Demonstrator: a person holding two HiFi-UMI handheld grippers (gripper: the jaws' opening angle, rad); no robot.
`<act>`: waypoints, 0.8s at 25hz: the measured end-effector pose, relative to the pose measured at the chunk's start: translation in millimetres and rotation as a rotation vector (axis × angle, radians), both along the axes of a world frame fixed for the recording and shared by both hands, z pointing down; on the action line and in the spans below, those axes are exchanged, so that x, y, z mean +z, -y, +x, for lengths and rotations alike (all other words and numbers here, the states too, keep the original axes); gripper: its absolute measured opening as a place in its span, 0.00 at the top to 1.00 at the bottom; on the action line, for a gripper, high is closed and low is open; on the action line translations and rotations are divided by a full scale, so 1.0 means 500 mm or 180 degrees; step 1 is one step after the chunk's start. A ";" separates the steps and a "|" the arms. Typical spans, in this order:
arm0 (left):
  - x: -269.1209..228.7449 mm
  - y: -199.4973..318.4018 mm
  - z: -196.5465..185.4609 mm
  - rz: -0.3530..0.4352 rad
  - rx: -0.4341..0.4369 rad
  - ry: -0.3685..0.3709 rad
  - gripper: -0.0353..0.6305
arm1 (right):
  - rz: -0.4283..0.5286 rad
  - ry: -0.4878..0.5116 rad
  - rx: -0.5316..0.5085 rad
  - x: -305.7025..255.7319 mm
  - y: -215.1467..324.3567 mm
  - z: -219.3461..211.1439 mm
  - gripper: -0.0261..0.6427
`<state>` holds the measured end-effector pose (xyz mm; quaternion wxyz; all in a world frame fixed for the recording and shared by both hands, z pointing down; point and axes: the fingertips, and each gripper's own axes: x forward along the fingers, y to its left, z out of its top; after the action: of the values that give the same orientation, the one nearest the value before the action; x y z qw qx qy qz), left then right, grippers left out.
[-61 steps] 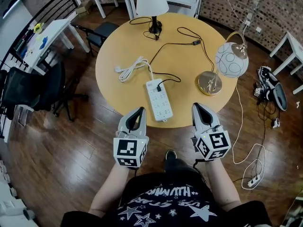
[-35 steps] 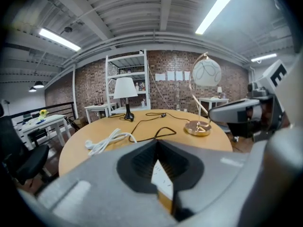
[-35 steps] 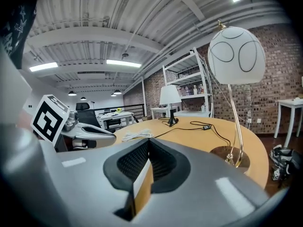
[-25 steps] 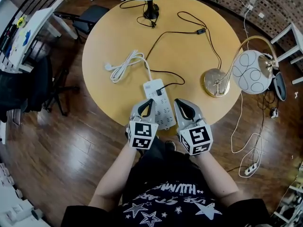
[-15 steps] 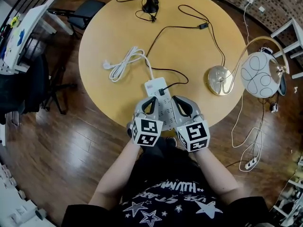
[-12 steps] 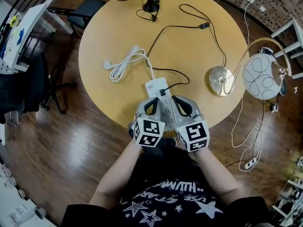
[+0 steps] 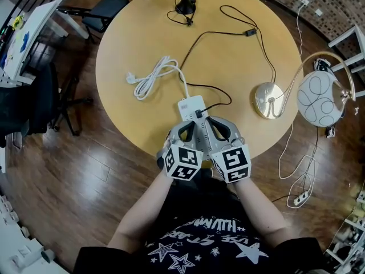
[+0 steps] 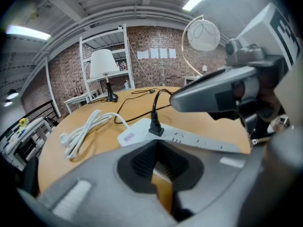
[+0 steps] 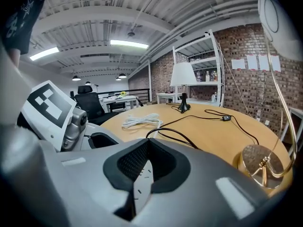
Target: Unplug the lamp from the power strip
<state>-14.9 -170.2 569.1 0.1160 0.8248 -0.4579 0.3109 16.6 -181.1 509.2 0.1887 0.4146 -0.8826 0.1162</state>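
– Both grippers have come forward and drawn close together. A couple of seconds back they hung apart, short of the round wooden table [image 7: 131, 33]. Now the left gripper [image 7: 185, 127] and the right gripper [image 7: 213, 123] sit side by side over the near end of the power strip [image 7: 192, 103].

– And their jaws?

– Together on both, tip against tip, with nothing held. Each gripper's own view shows the pads meeting, and only strip and tabletop show through the oval gap behind the tips.

– Do they touch the strip?

– No view settles that. They are right above it, one toward each long side.

– Where is the lamp's plug?

– The black plug [image 7: 199, 113] stands upright in a socket near the strip's far end, just ahead of the two sets of tips and between them. It is fully seated.

– And its lead?

– The black cord [image 7: 225, 32] loops across the table and passes an inline switch [image 7: 250, 33]. It runs on toward the globe lamp [image 7: 321, 99], whose brass base [image 7: 267, 100] stands near the right rim while the round shade hangs out past it.

– Anything else on top?

– A coiled white cable [image 7: 153, 77] lies left of the strip, and a second lamp [image 7: 186, 4] stands at the far side.
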 end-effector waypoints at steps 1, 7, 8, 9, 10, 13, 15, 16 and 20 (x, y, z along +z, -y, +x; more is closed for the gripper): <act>0.001 -0.001 0.000 0.0002 -0.0001 -0.0016 0.94 | -0.0016 -0.0017 0.0007 0.004 0.001 0.001 0.95; 0.000 -0.003 0.002 0.0040 0.0053 -0.0065 0.94 | -0.0176 -0.0113 -0.0010 0.034 0.006 -0.006 0.95; 0.000 -0.003 0.002 0.0032 0.0055 -0.0080 0.94 | -0.0176 -0.0118 -0.0015 0.035 0.007 -0.008 0.95; 0.000 -0.003 0.002 0.0028 0.0055 -0.0091 0.94 | -0.0183 -0.0116 -0.0021 0.037 0.007 -0.011 0.95; 0.000 -0.003 0.002 0.0029 0.0058 -0.0095 0.94 | -0.0204 -0.0109 -0.0033 0.039 0.008 -0.015 0.95; -0.001 -0.003 0.001 0.0029 0.0057 -0.0103 0.94 | -0.0300 -0.0099 -0.0078 0.050 0.008 -0.027 0.76; -0.001 -0.003 0.002 0.0022 0.0058 -0.0118 0.94 | -0.0312 -0.0132 -0.0067 0.055 0.013 -0.030 0.76; -0.001 -0.002 0.002 0.0018 0.0060 -0.0124 0.94 | -0.0311 -0.0152 -0.0057 0.058 0.016 -0.030 0.76; -0.001 -0.002 0.004 0.0008 0.0065 -0.0135 0.94 | -0.0338 -0.0215 -0.0051 0.073 0.028 -0.041 0.76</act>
<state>-13.0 -169.0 568.9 0.1215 0.8359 -0.4473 0.2940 -3.9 -195.1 545.8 0.2410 0.4006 -0.8716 0.1473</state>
